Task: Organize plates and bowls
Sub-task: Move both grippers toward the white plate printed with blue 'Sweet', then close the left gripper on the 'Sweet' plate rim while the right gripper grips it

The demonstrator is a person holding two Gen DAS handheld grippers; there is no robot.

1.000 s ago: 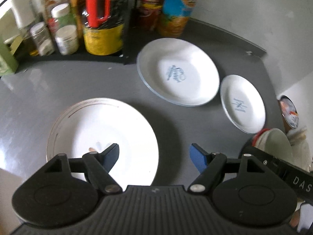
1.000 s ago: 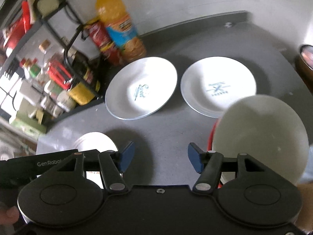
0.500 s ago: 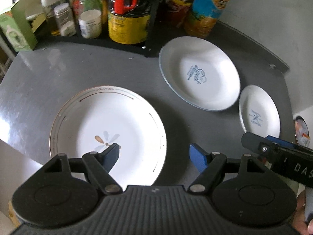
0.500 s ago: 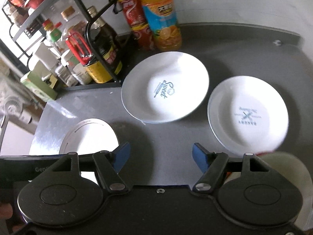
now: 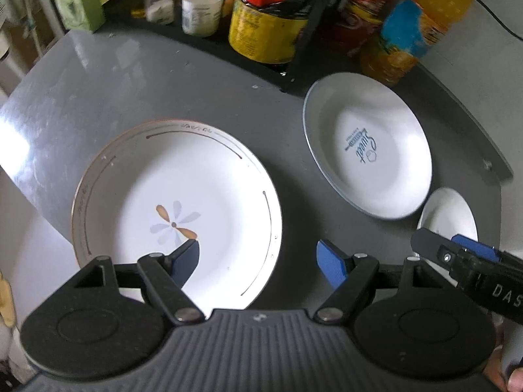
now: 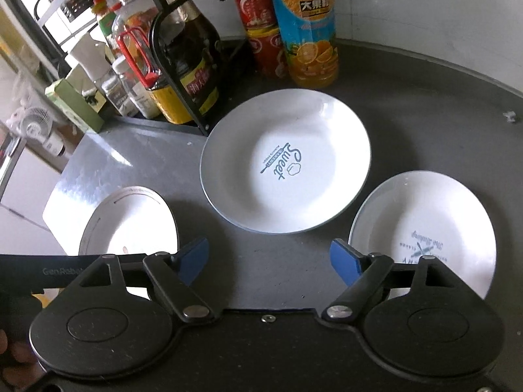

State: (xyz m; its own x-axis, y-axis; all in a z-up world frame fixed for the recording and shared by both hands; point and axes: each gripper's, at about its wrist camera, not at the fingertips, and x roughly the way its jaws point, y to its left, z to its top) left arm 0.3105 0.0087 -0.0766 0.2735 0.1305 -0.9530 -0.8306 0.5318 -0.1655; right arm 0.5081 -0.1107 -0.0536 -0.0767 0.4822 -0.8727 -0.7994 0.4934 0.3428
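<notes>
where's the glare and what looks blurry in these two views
Left wrist view: glare on the counter's left edge; orange juice bottle and shelf jars blurred. Right wrist view: glare washes out the flower plate; the juice label is sharp; fisheye curves the counter's back edge.

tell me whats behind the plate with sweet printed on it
Behind the Sweet plate stand an orange juice bottle and red cans; the bottle covers part of the cans.

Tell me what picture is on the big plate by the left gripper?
A flower with orange and pale blue petals, clearest in the left wrist view.
</notes>
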